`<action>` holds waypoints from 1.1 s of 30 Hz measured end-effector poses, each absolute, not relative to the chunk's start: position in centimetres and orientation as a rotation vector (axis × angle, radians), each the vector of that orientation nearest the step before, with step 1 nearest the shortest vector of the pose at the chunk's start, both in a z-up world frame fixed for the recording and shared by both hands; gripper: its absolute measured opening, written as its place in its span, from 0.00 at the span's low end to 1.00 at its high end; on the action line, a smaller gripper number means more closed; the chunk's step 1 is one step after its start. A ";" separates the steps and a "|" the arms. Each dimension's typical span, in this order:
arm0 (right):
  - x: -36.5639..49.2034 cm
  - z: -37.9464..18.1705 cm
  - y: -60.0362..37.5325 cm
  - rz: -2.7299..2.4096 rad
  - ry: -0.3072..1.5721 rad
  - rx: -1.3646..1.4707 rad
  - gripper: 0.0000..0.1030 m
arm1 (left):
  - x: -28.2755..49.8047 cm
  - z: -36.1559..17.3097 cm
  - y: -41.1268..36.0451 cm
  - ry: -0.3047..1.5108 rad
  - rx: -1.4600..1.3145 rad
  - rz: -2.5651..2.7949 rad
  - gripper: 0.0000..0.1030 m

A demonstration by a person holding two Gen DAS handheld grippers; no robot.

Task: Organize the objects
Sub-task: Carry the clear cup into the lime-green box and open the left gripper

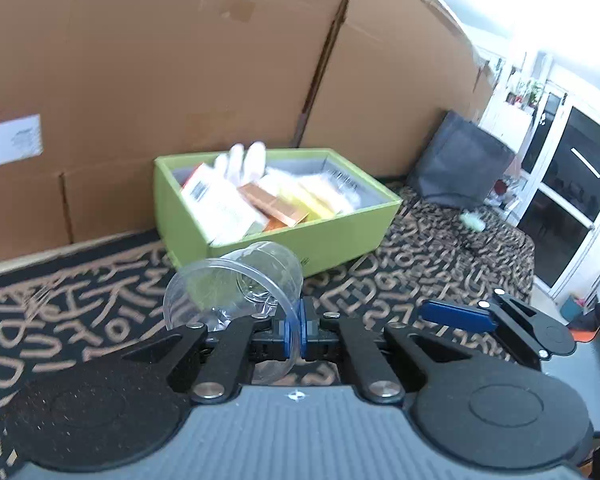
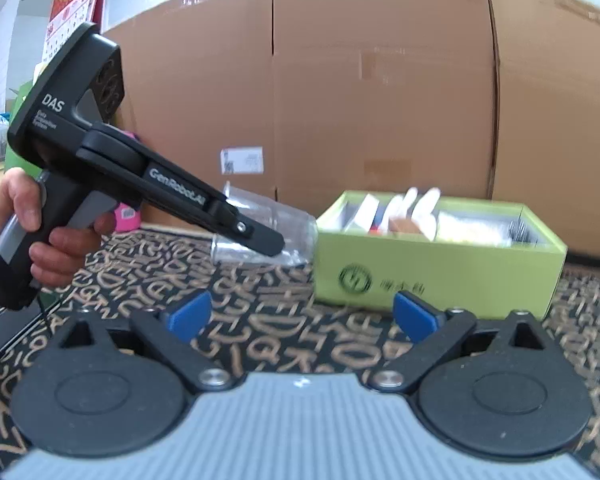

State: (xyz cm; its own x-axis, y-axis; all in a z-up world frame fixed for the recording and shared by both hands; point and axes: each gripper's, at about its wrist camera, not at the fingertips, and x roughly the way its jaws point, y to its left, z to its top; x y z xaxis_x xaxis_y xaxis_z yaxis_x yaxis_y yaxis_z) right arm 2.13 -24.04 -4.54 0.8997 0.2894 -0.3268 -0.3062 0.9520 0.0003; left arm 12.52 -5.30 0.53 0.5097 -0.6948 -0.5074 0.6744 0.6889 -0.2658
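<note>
My left claw [image 1: 300, 330] is clamped on the rim of a clear plastic cup [image 1: 236, 288], pads pinching the wall edge-on, cup tipped on its side with the mouth toward my camera. From the right wrist view you can see it hanging off the left claw's tip [image 2: 266, 240], base pointing at the green box [image 2: 440, 276], up off the cloth. My right claw [image 2: 300, 314] is spread wide with nothing between the blue pads. My guess is this cup weighs next to nothing and is thin and flexy, so it'll squash or crack if I squeeze harder, and it's slick, so a rim pinch could let it swivel. The rim is the stiffest bit, so I'd keep hold there. There's something crinkly and clear inside, maybe film, can't tell. In the left view the box sits at 12 o'clock just past the cup, already pretty full of packets [image 1: 260, 200] and something white sticking up, too blurry to name. Everything's on a black cloth [image 1: 80, 312] with tan squiggles, probably soft and a bit grippy. Behind is a wall of big cardboard boxes [image 1: 180, 60], a grey bag [image 1: 460, 160] at 2 o'clock, and glass doors [image 1: 572, 192] off at 3.
</note>
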 end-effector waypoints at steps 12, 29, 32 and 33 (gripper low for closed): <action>6.4 -1.9 -27.7 0.186 0.257 -0.007 0.83 | 19.3 3.7 -13.8 0.598 -0.093 -0.924 0.02; 11.9 -4.0 -31.8 0.119 0.354 0.039 0.66 | 23.9 -0.1 -13.2 0.721 -0.198 -0.856 0.74; 14.0 -3.7 -30.7 0.149 0.349 0.006 0.56 | 22.5 0.4 -10.8 0.692 -0.179 -0.863 0.77; 14.9 -3.6 -30.2 0.153 0.347 -0.005 0.54 | 22.3 0.7 -10.2 0.685 -0.181 -0.852 0.78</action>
State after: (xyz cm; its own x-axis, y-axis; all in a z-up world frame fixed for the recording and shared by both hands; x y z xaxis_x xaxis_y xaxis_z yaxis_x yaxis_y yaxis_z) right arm 14.88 -30.16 -3.56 0.9289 0.1488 -0.3392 -0.1505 0.9884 0.0215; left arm 22.31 -10.22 0.71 0.4610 -0.7442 -0.4834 0.6326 0.6576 -0.4091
